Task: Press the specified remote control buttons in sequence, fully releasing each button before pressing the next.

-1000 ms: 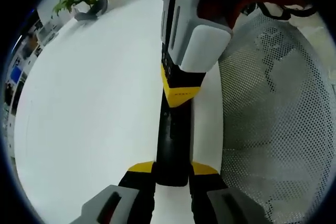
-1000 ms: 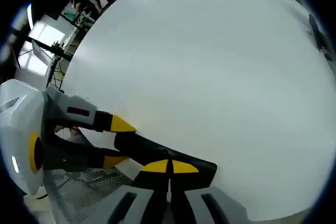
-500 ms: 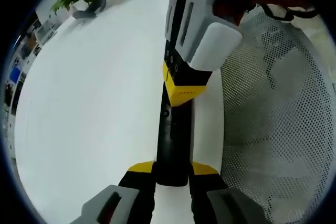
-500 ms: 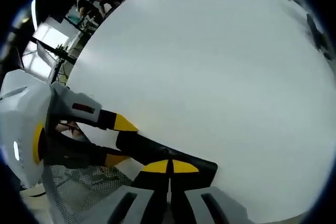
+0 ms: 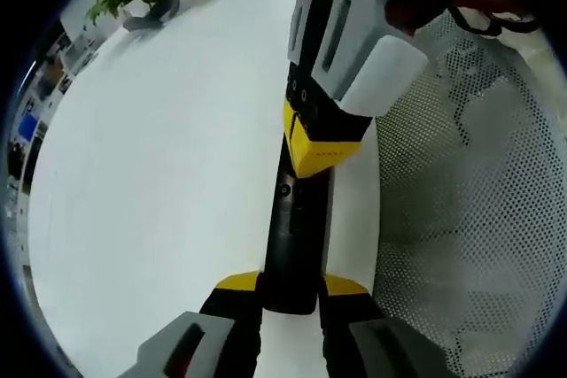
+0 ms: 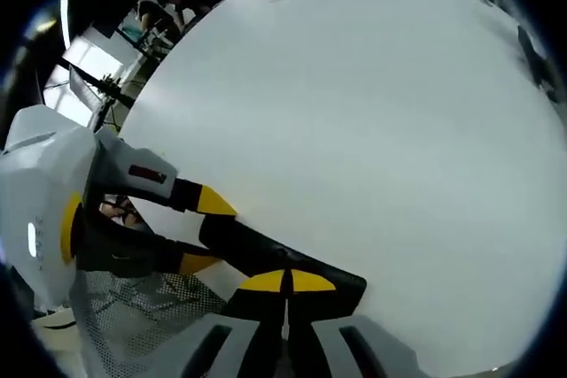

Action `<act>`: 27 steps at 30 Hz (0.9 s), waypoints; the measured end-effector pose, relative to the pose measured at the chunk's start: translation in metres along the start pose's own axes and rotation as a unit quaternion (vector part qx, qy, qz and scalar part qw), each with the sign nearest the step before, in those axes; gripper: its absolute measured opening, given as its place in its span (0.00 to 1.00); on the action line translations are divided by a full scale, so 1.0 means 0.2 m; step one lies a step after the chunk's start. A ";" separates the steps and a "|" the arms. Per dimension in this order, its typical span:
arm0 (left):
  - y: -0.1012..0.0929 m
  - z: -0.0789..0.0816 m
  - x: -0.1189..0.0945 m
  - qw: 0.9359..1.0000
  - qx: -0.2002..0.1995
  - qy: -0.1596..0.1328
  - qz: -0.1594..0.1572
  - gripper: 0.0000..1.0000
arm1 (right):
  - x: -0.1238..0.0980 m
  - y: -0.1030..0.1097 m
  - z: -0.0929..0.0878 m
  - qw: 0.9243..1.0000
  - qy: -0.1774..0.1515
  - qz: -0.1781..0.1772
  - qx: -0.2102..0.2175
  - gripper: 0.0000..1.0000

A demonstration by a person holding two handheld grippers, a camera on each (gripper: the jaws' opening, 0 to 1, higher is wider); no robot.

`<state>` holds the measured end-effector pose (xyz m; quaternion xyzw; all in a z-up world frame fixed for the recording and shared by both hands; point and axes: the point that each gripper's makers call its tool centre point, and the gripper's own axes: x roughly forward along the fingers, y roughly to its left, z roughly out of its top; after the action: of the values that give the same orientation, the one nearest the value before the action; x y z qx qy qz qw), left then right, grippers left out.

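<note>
- Left gripper [image 5: 291, 294], yellow-tipped, clenched on the near end of the long black remote control [image 5: 297, 219], which lies along the white round table [image 5: 159, 174] beside the white perforated mesh basket [image 5: 478, 219];
- Right gripper [image 6: 285, 281], tips pinched together, resting on the remote's far end; it sits slightly farther along than a second ago, suggesting repositioning toward another button; actual press cannot be confirmed.

Matt black plastic remote [image 5: 292, 236] on smooth white table [image 5: 151, 174] (perforated metal basket [image 5: 469, 219] beside).
</note>
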<state>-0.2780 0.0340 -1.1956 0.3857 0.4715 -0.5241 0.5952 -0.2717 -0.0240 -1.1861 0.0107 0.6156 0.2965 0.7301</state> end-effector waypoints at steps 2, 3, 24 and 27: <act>0.00 0.00 0.00 1.000 0.000 -0.001 -0.003 0.24 | 0.00 0.00 -0.01 1.000 0.002 -0.001 0.000 0.00; 0.00 0.00 0.00 1.000 -0.001 -0.002 -0.004 0.24 | -0.01 0.00 -0.01 1.000 0.004 0.000 0.001 0.00; 0.00 0.00 0.00 1.000 0.008 -0.004 -0.004 0.24 | -0.02 -0.03 -0.06 0.999 0.036 -0.007 0.000 0.00; 0.00 0.00 0.00 1.000 0.003 -0.012 0.000 0.24 | -0.02 -0.04 -0.06 0.999 0.042 -0.013 -0.003 0.00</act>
<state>-0.2776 0.0342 -1.1958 0.3812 0.4629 -0.5305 0.5992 -0.2794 -0.0368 -1.1882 -0.0121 0.6445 0.2894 0.7076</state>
